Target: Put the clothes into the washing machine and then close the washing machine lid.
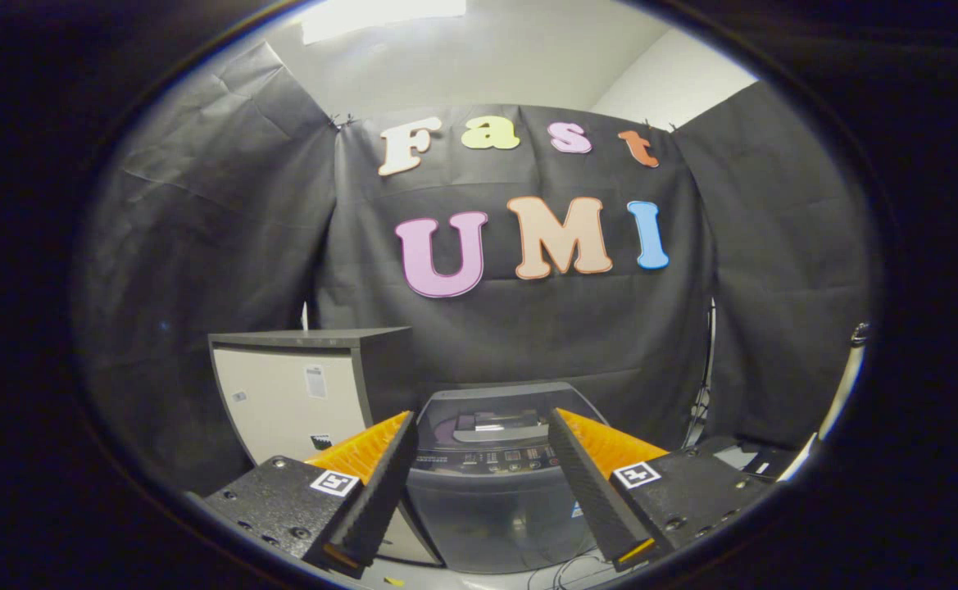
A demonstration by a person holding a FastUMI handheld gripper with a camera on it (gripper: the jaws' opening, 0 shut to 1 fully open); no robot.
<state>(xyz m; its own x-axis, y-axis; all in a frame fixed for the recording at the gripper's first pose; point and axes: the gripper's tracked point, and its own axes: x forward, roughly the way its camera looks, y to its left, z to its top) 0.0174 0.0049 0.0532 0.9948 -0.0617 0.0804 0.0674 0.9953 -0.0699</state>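
Held apart with nothing between them, the gripper (479, 483) fingers (380, 492) were seen framing the washing machine (495, 500), which stood just ahead and below. Its lid (499, 410) was seen lying flat over the top, with the control panel (487, 460) facing the fingers. No clothes could be made out. A grey-and-white cabinet (298, 393) was set just beside the machine, to its left. Cables (569, 569) were seen on the floor.

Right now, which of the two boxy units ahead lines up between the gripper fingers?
The washing machine, the grey one with a control panel and a lid on top. It sits beyond the open gripper, framed by its fingers; the pale cabinet stands off beside it.
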